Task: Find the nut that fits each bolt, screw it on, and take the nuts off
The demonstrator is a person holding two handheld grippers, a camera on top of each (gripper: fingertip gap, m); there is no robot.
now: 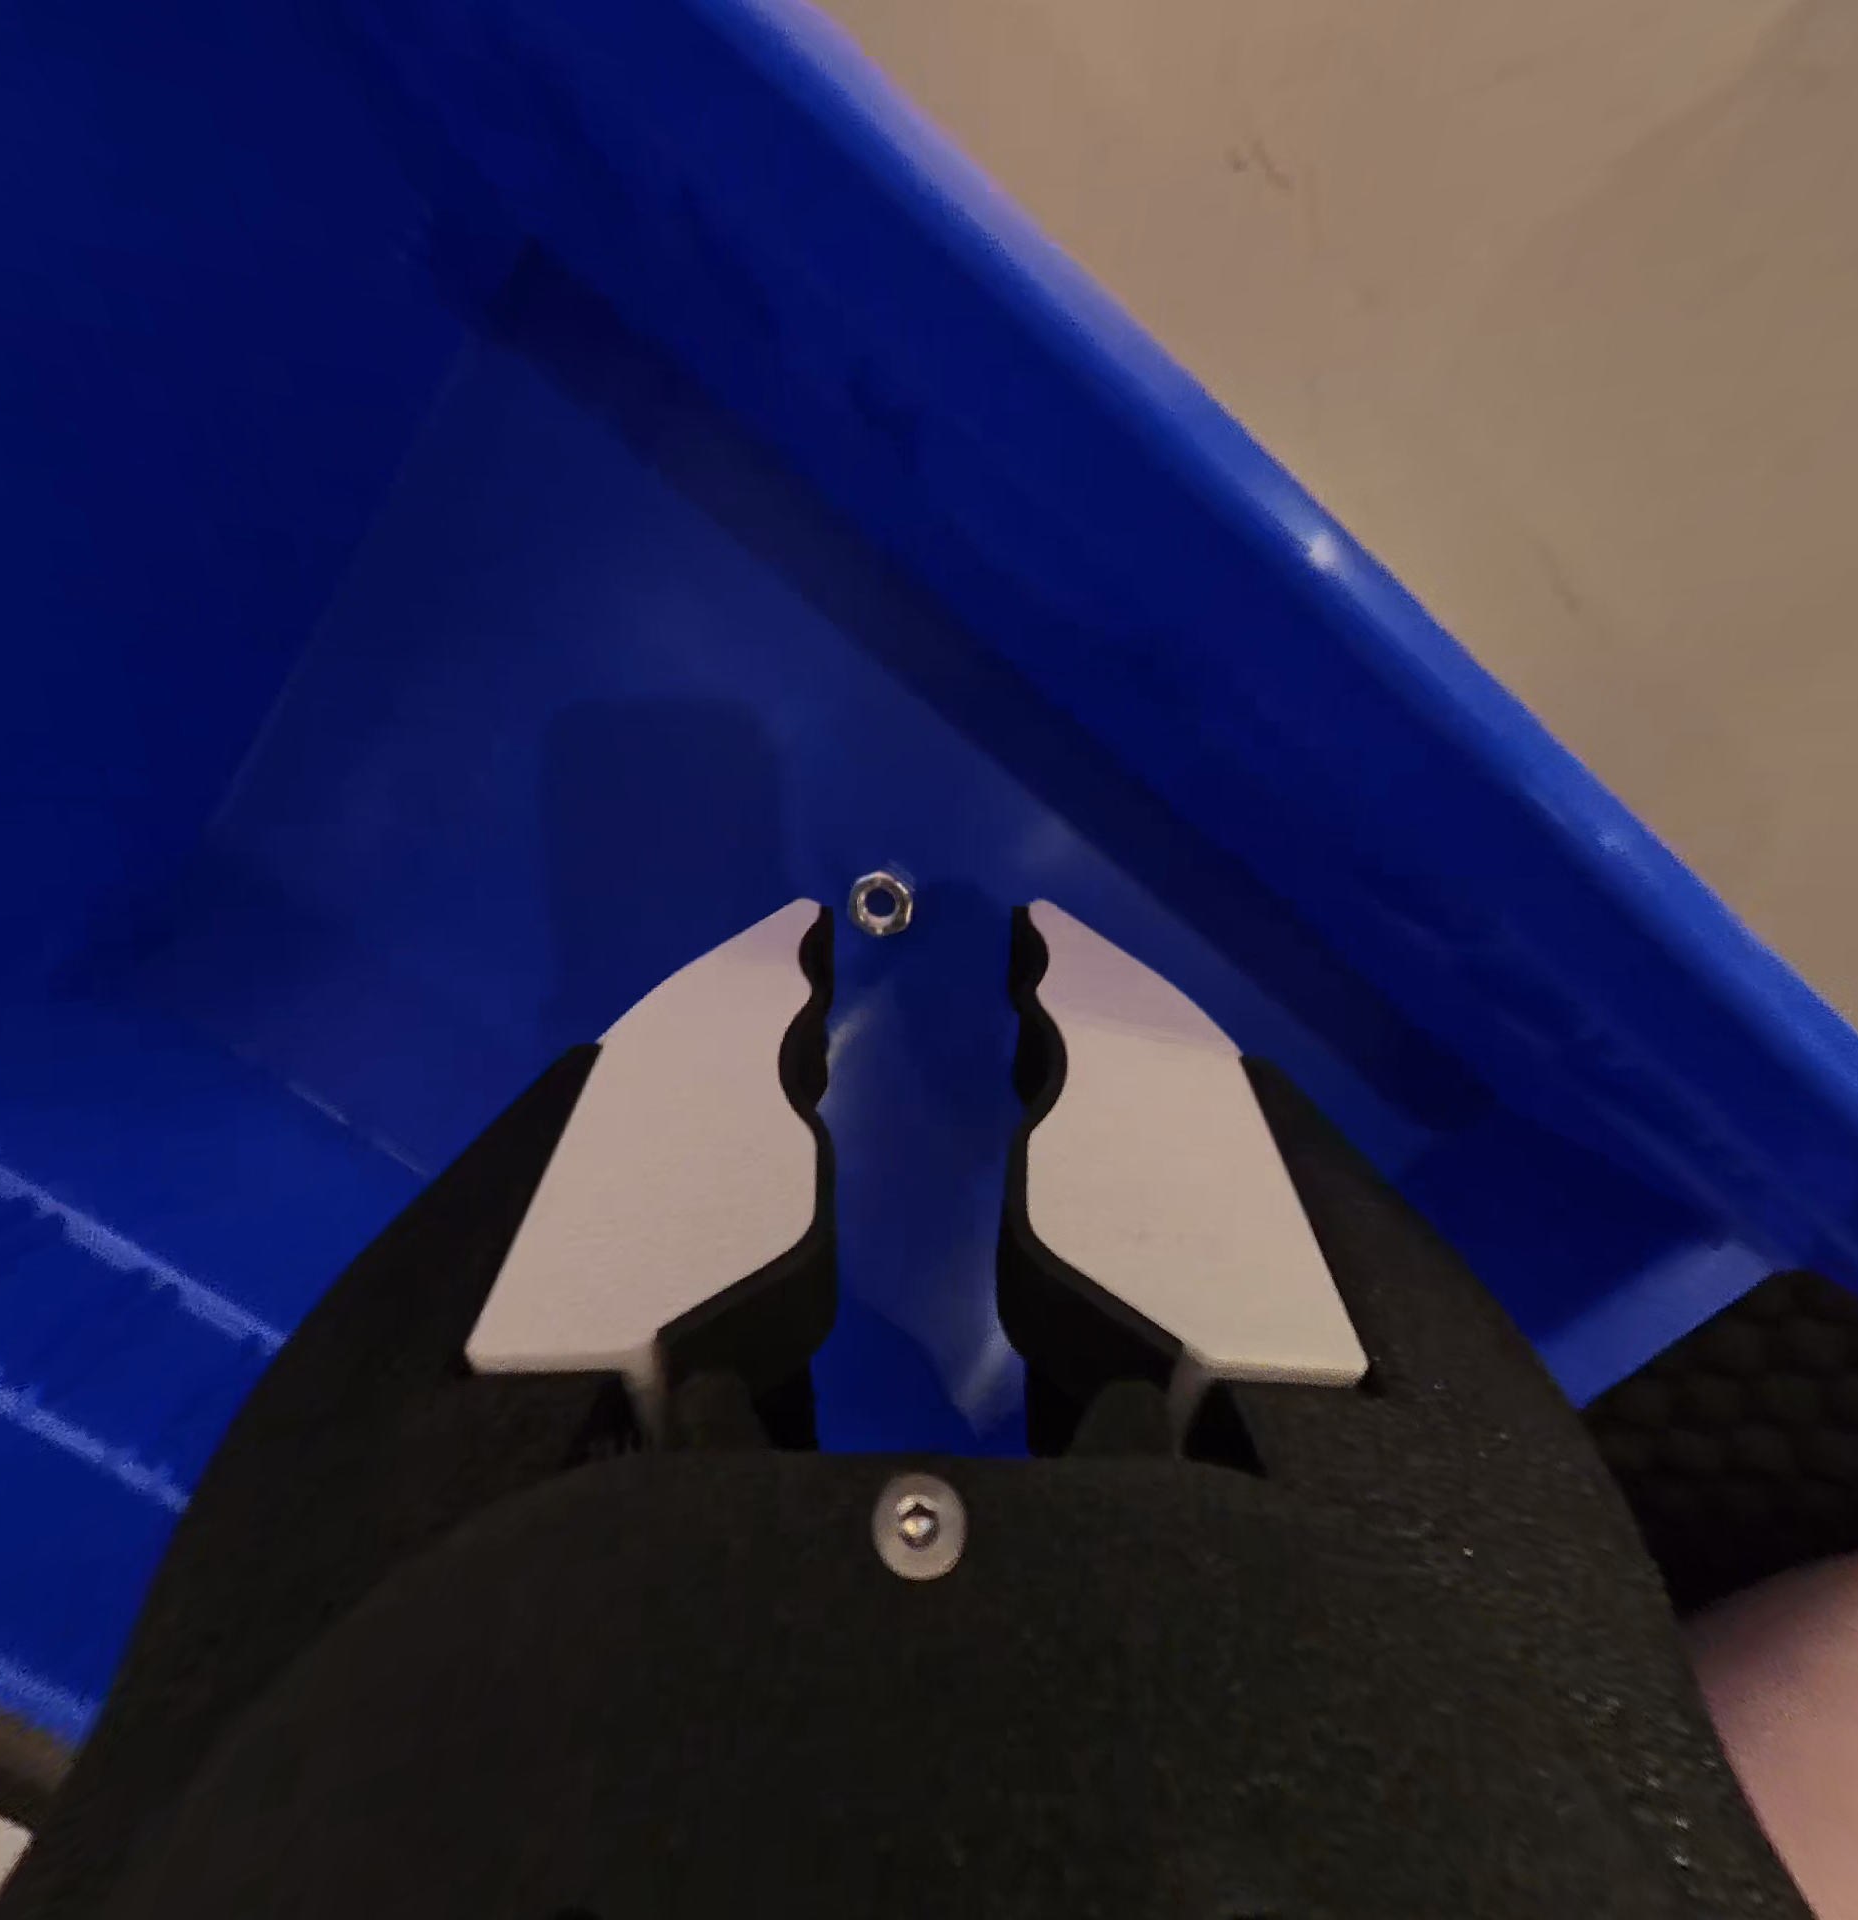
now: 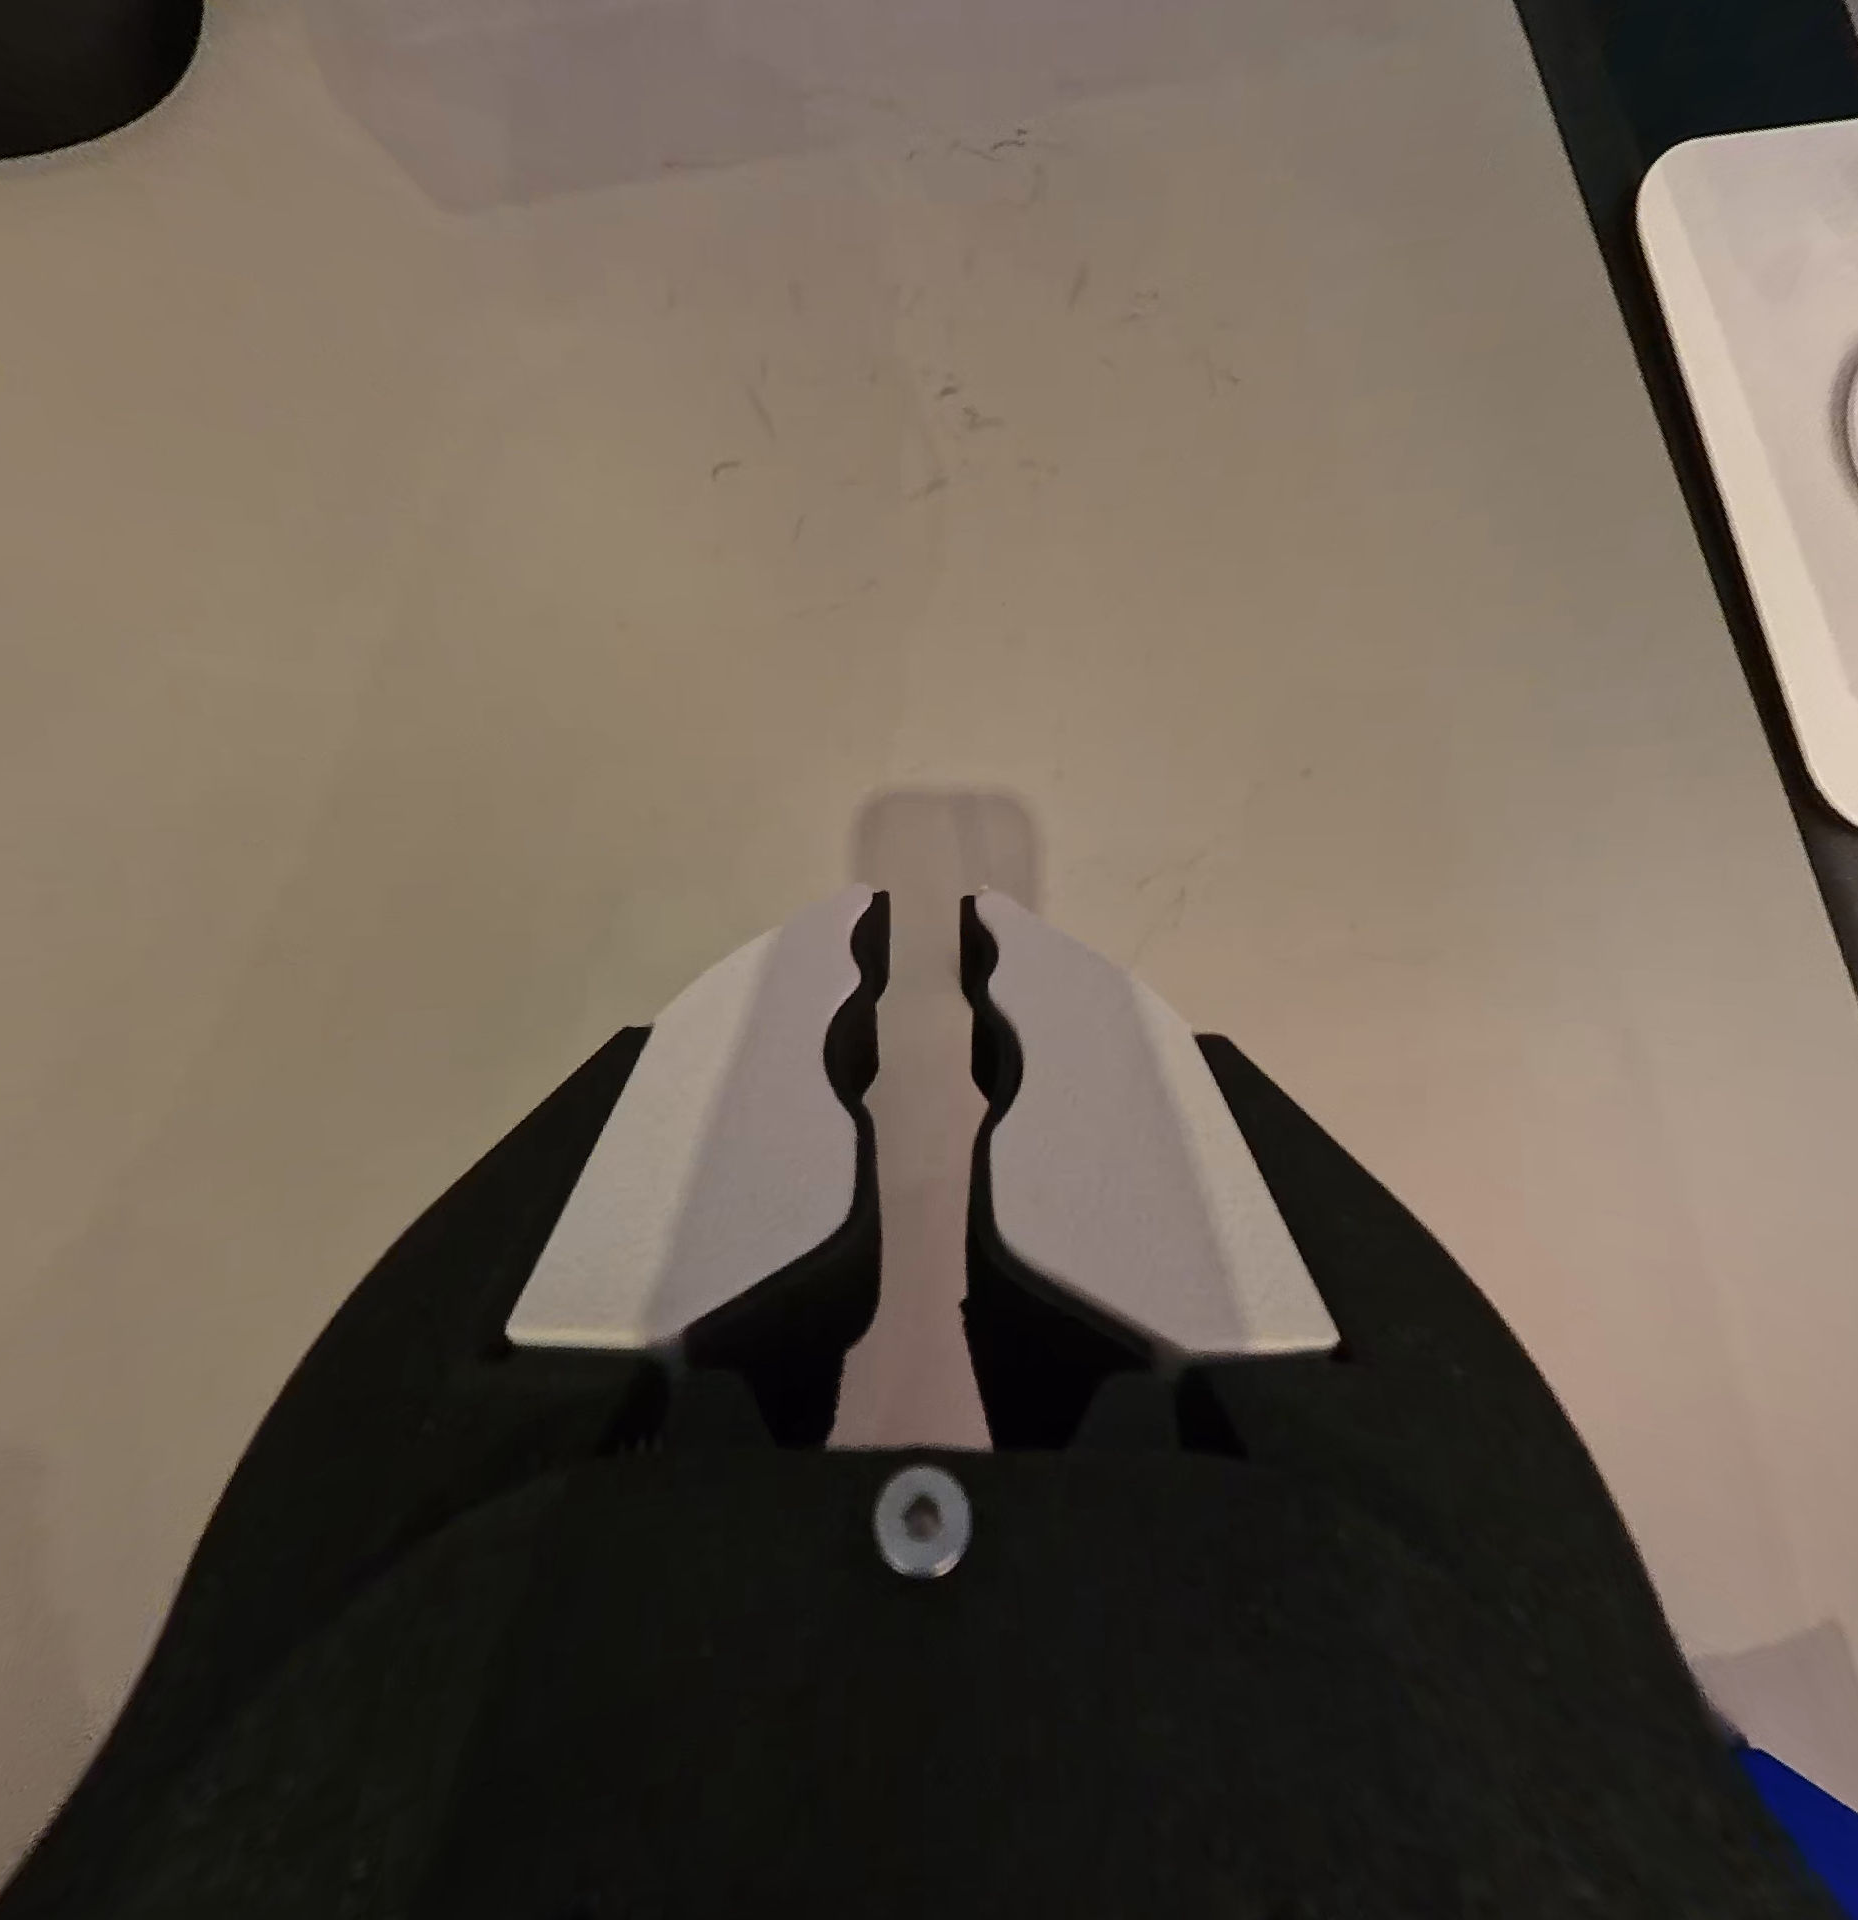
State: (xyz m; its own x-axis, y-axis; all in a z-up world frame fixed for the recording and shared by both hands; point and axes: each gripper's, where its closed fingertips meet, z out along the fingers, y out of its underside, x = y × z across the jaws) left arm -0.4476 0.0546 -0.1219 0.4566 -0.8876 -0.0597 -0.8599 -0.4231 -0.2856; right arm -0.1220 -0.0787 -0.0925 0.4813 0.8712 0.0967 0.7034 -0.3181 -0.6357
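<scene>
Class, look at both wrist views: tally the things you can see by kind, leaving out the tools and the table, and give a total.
Nut: 1
Blue bin: 1
White tray: 1
Total: 3

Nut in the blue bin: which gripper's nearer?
Left. The left gripper, open, has its tips right at the nut inside the blue bin; the right gripper is over bare table.

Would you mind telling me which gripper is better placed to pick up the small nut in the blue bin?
Left. The left gripper is open inside the blue bin, with the nut just beyond its fingertips. The right gripper faces bare table, with no nut visible.
</scene>
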